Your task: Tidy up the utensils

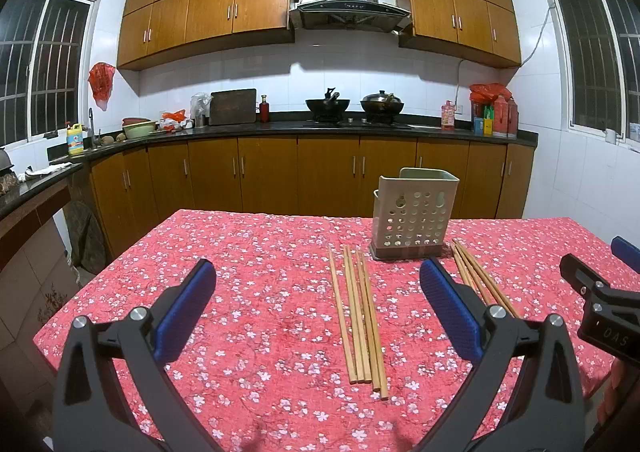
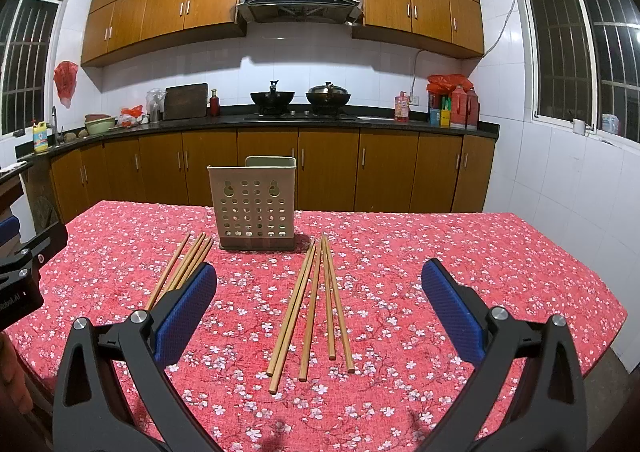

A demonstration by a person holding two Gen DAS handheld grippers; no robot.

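On the red flowered tabletop (image 2: 440, 252) stands 1 perforated holder (image 2: 256, 208) at 12 o'clock. 5 chopsticks (image 2: 316, 304) lie between the spread right tool (image 2: 320, 312); 5 more chopsticks (image 1: 362, 312) lie inside the spread, empty left tool (image 1: 320, 312).

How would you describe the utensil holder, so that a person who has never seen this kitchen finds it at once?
Look at the table with the red flowered cloth in the middle of the kitchen. Toward its far edge stands the utensil holder, an upright beige box. Unlike the wooden chopsticks lying flat on both sides in front of it, it stands tall and its front wall is full of round holes.
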